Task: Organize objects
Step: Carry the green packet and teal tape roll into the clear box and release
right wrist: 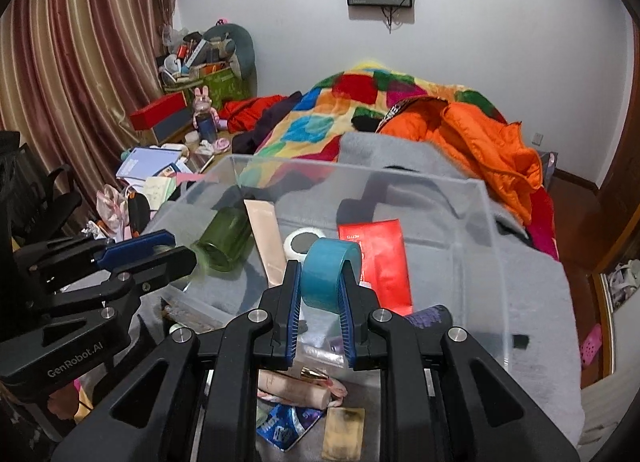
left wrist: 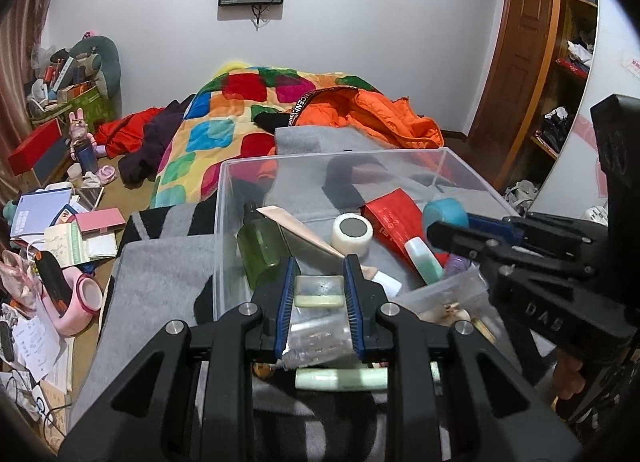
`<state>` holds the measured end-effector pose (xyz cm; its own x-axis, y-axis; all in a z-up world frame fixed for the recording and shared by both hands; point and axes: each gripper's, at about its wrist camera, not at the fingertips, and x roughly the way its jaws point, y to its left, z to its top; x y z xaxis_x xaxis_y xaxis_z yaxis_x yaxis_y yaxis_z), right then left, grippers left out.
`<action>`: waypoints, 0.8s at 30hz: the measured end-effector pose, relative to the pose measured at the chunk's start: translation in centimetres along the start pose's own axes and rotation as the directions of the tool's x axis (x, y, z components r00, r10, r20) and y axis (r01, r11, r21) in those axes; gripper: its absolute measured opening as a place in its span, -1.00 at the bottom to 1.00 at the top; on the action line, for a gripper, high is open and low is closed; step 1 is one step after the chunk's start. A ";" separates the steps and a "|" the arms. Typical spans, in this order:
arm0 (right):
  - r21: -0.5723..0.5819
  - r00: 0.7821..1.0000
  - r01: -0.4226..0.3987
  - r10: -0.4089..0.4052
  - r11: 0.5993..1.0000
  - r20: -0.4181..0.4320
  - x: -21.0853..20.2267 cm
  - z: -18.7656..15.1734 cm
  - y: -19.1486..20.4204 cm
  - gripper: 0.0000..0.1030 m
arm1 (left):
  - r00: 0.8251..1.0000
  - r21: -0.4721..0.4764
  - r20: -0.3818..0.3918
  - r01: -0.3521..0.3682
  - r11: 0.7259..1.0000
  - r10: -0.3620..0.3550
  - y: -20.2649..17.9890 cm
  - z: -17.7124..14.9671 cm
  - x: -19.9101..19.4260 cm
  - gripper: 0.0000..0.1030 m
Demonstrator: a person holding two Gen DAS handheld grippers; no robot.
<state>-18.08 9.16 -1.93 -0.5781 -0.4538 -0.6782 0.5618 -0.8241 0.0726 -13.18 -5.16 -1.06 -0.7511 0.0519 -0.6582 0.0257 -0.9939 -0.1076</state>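
Between the blue pads of the left gripper [left wrist: 319, 294], a small pale-green flat case [left wrist: 319, 291] is pinched at the near rim of a clear plastic bin [left wrist: 332, 156]. Just to its right, the right gripper [right wrist: 320, 290] clamps a teal tape roll [right wrist: 330, 275] above the bin. Inside lie a green bottle [left wrist: 262, 249], a beige tube [left wrist: 304, 236], a white tape roll [left wrist: 352, 234] and a red pouch [left wrist: 394, 218], all on a grey blanket [left wrist: 160, 278].
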 end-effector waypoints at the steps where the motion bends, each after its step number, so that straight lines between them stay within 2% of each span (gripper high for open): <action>1: -0.003 1.000 0.003 -0.003 1.000 -0.006 0.3 0.0 0.1 -0.69 | 1.000 0.001 -0.001 0.004 1.000 -0.004 0.0 0.1 0.1 -0.54; 11: -0.022 0.999 0.005 -0.006 1.000 -0.048 1.3 -0.2 0.5 -0.67 | 1.000 0.006 -0.004 0.021 1.000 -0.021 -0.1 0.0 0.5 -0.53; 15: -0.008 0.999 -0.026 0.025 1.000 -0.048 1.0 -0.2 0.4 -0.41 | 1.000 0.010 -0.005 0.029 1.000 -0.029 -0.5 -0.3 0.1 -0.53; 18: -0.014 0.999 -0.019 0.019 1.000 -0.036 0.5 -0.4 0.5 -0.37 | 0.999 0.010 -0.006 0.038 0.999 -0.038 -0.8 -0.5 -0.3 -0.50; 24: -0.008 1.000 -0.018 0.018 1.000 -0.013 -1.4 -0.8 0.3 -0.35 | 0.999 0.022 0.006 0.041 0.999 -0.041 -1.2 -1.2 -1.7 -0.20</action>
<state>-16.63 9.86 -1.59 -0.5602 -0.4640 -0.6862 0.5771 -0.8129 0.0786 -11.14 -3.91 -0.71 -0.7554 0.0923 -0.6488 -0.0199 -0.9928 -0.1180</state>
